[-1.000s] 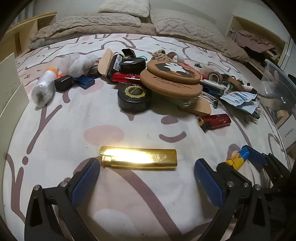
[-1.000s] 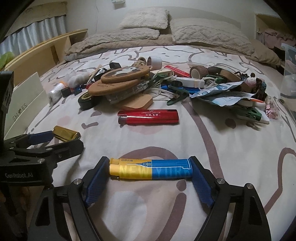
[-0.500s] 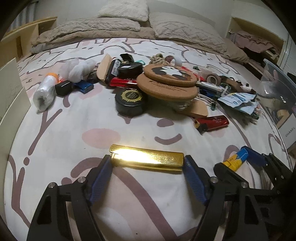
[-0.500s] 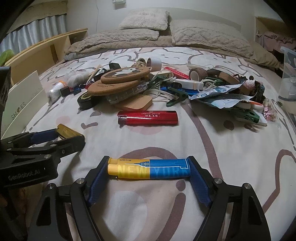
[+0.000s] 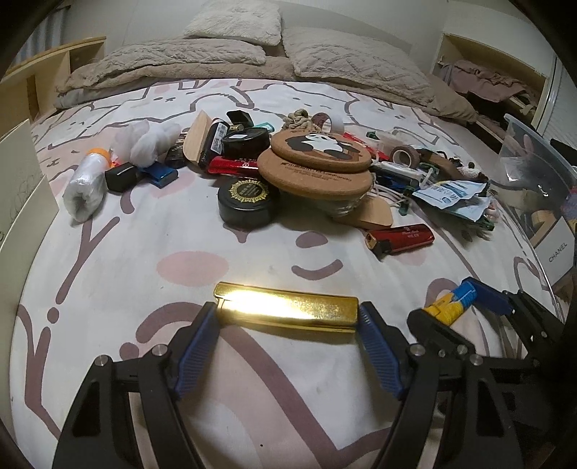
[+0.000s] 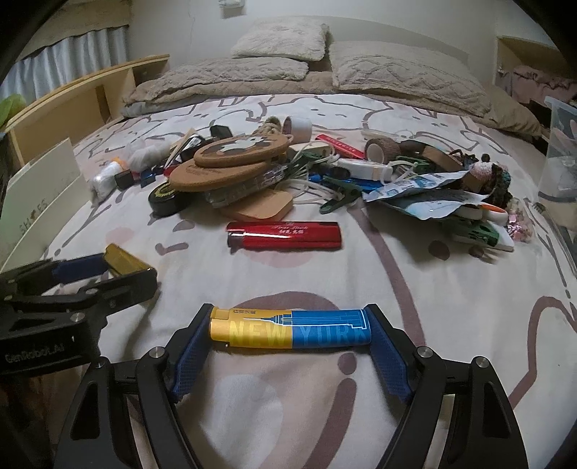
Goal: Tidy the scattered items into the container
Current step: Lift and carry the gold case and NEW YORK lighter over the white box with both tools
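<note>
A gold lighter lies lengthwise on the patterned bed cover, and my left gripper is shut on its two ends. In the right wrist view a yellow and blue lighter marked NEW YORK is clamped end to end by my right gripper. Both lighters rest on the cover. From the right wrist view, the left gripper shows at the left with the gold lighter in it. A clear plastic container stands at the right edge of the bed.
A red lighter lies just beyond the right gripper. Behind it is a heap: cork coasters, a black round tin, tape rolls, clips, packets. A white wrapped roll lies left. Pillows sit at the headboard.
The left gripper's jaws closed from wide apart onto the ends of the gold lighter. The right gripper's jaws narrowed slightly onto the yellow and blue lighter. Neither hand shifted.
</note>
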`<state>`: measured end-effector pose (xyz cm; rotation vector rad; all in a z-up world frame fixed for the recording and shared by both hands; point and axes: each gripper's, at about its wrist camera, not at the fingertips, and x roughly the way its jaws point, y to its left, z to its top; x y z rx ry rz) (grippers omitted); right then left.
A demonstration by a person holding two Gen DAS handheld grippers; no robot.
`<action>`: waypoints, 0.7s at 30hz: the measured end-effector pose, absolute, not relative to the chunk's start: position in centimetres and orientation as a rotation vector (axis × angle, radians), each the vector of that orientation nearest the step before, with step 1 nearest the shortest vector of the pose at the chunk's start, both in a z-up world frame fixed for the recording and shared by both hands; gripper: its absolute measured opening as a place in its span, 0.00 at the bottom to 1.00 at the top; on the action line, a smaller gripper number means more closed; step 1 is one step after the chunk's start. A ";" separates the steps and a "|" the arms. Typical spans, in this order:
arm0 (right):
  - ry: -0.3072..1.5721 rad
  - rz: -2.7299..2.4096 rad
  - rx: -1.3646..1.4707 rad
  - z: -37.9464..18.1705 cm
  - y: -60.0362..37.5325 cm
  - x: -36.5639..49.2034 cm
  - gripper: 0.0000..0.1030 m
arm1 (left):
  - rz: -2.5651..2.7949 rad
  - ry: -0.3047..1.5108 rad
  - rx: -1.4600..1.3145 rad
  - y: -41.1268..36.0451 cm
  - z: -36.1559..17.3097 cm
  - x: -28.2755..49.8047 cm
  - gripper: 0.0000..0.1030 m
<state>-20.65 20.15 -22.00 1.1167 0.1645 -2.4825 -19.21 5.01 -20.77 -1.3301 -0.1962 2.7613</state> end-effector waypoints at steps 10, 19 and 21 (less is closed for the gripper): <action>0.123 -2.510 1.116 -20.9 20.9 -20.1 0.79 | 2.768 -0.227 -1.301 4.4 -19.5 -17.8 0.75; 0.141 -2.523 1.079 -19.9 21.0 -18.4 0.79 | 2.822 -0.253 -1.288 3.5 -19.2 -15.9 0.75; 0.147 -2.519 1.079 -19.9 20.9 -18.2 0.79 | 2.835 -0.248 -1.281 3.5 -19.1 -15.4 0.75</action>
